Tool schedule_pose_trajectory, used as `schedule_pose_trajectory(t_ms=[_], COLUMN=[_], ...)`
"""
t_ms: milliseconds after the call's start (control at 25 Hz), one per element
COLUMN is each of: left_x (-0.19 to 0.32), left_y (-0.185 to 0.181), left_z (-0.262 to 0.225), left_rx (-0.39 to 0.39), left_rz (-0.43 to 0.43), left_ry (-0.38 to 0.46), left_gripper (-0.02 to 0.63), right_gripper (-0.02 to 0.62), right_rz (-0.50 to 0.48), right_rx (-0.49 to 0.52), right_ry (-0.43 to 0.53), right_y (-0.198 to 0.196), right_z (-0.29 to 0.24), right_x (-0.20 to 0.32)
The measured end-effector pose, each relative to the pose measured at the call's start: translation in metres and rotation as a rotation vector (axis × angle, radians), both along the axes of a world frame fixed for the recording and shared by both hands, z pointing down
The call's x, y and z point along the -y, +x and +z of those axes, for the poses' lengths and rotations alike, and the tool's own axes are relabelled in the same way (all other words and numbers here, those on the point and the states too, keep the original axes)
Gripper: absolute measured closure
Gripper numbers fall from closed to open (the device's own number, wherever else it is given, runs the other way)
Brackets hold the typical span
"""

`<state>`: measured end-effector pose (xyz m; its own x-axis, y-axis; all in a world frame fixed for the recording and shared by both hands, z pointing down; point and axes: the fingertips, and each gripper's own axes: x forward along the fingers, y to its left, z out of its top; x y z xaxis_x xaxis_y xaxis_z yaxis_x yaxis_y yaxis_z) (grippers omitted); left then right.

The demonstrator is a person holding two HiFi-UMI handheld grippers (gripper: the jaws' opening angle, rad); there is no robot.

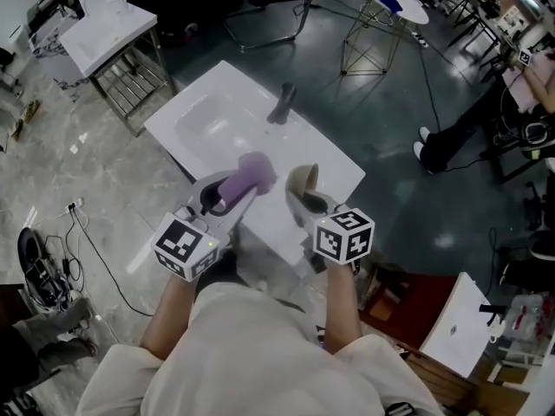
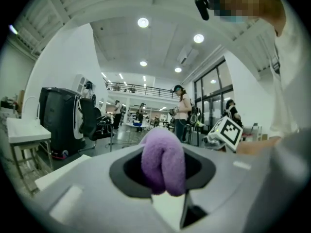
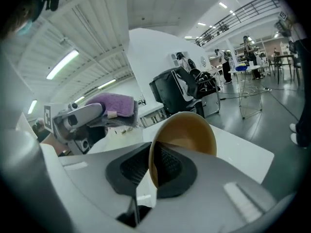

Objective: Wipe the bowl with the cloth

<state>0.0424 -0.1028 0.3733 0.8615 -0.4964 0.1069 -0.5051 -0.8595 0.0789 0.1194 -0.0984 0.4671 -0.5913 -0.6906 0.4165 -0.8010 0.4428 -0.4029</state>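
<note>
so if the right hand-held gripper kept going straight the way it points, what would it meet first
Probably the white sink top, with the bowl it grips leading. The cloth in the left hand-held gripper sits left of that line, though depth is unclear.

Grey left claw, right claw; black-white marker cubes; white short-sleeved shirt.

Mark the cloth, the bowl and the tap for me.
cloth (image 2: pixel 163 161): left gripper view, middle of the purple fold between the jaws.
bowl (image 3: pixel 188 132): right gripper view, its tan wall above the jaws.
tap (image 1: pixel 282 104): head view, middle of its dark body.
</note>
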Motion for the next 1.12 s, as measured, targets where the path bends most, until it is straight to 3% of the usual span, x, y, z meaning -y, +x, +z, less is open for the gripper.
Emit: schedule_pose_trajectory(t_ms=[120, 240, 480, 680, 880, 1120], left_x=[-0.026, -0.05, -0.089, -0.099, -0.099, -0.09], left_y=[0.016, 0.035, 0.067, 0.084, 0.092, 0.095], left_z=[-0.01, -0.019, -0.028, -0.029, -0.041, -0.047], left_rx=[-0.057, -0.055, 0.028, 0.108, 0.095, 0.038], left_rz=[0.052, 0.092, 0.178, 0.165, 0.18, 0.209], left_ry=[-0.002, 0.007, 0.082, 0.116, 0.143, 0.094], left_gripper=[0.482, 0.482, 0.482, 0.482, 0.482, 0.483], right_gripper=[0.576, 0.576, 0.577, 0.575, 0.575, 0.575], right_rz=[-0.031, -0.049, -0.094, -0.161, -0.203, -0.278], right_rx=[0.091, 0.134, 0.097, 0.08, 0.07, 0.086], right_ry=[0.024, 0.044, 0.081, 0.101, 0.145, 0.201], right_y=[0.001, 0.005, 0.002, -0.002, 0.001, 0.012], right_z=[-0.015, -0.027, -0.043, -0.058, -0.073, -0.084], right_x=[-0.022, -0.043, -0.071, -0.094, -0.105, -0.126])
